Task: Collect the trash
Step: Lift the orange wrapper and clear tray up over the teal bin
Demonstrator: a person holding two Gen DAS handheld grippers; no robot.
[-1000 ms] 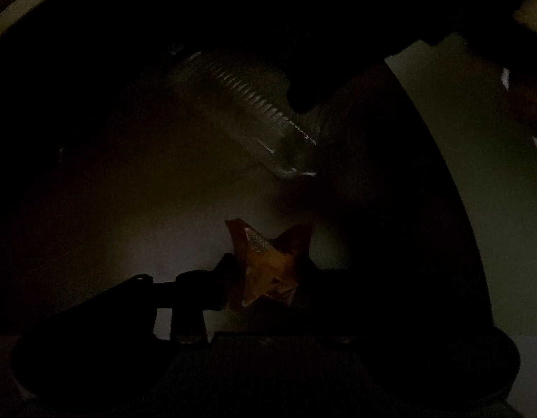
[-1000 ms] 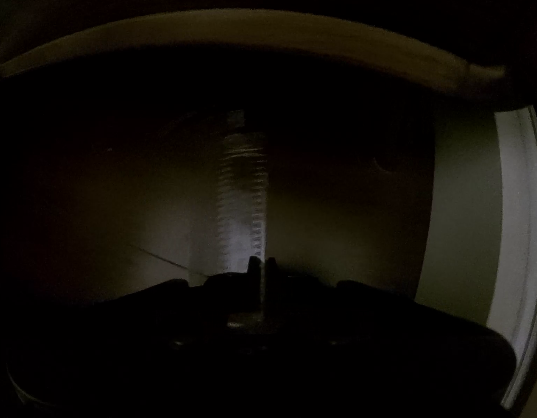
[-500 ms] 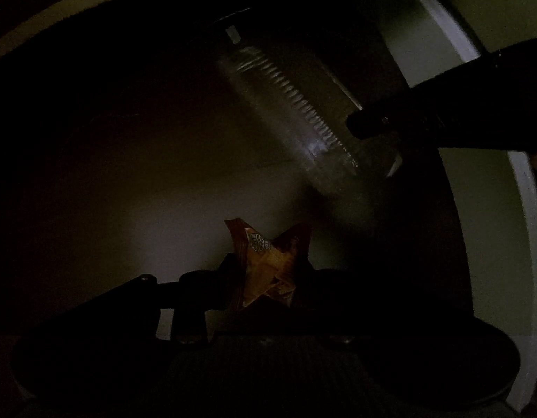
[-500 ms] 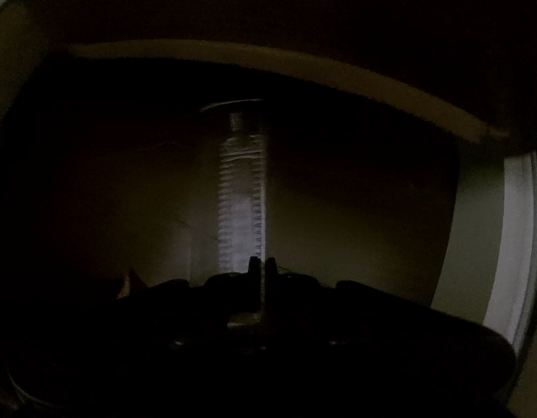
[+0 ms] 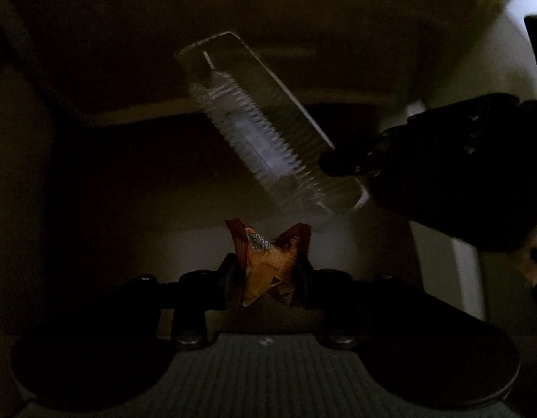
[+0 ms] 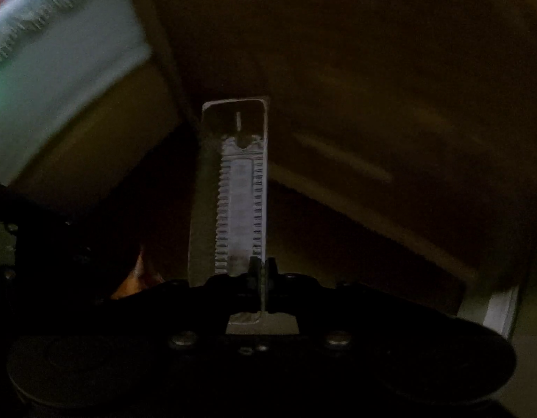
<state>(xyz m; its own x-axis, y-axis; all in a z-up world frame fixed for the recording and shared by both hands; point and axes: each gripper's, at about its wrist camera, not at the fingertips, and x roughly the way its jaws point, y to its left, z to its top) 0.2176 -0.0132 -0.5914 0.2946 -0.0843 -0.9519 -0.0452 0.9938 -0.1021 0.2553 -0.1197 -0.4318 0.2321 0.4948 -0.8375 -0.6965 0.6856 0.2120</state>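
The scene is very dark. A crumpled orange-brown snack wrapper (image 5: pixel 268 264) is pinched between the fingers of my left gripper (image 5: pixel 266 280), which is shut on it. My right gripper (image 6: pixel 262 271) is shut on the lower edge of a clear ribbed plastic package (image 6: pixel 238 188) that stands straight up from its jaws. In the left wrist view the same clear package (image 5: pixel 261 132) hangs tilted above the wrapper, with the dark right gripper (image 5: pixel 341 165) holding its right end.
A dim wooden furniture edge (image 5: pixel 156 115) runs behind the package. A pale wall or panel (image 5: pixel 505 52) shows at the upper right. In the right wrist view a light cloth with a fringed edge (image 6: pixel 41 35) fills the upper left.
Both grippers have risen with their loads. The surroundings have brightened slightly, and the furniture edge and the pale cloth have come into view. The grips have not changed.
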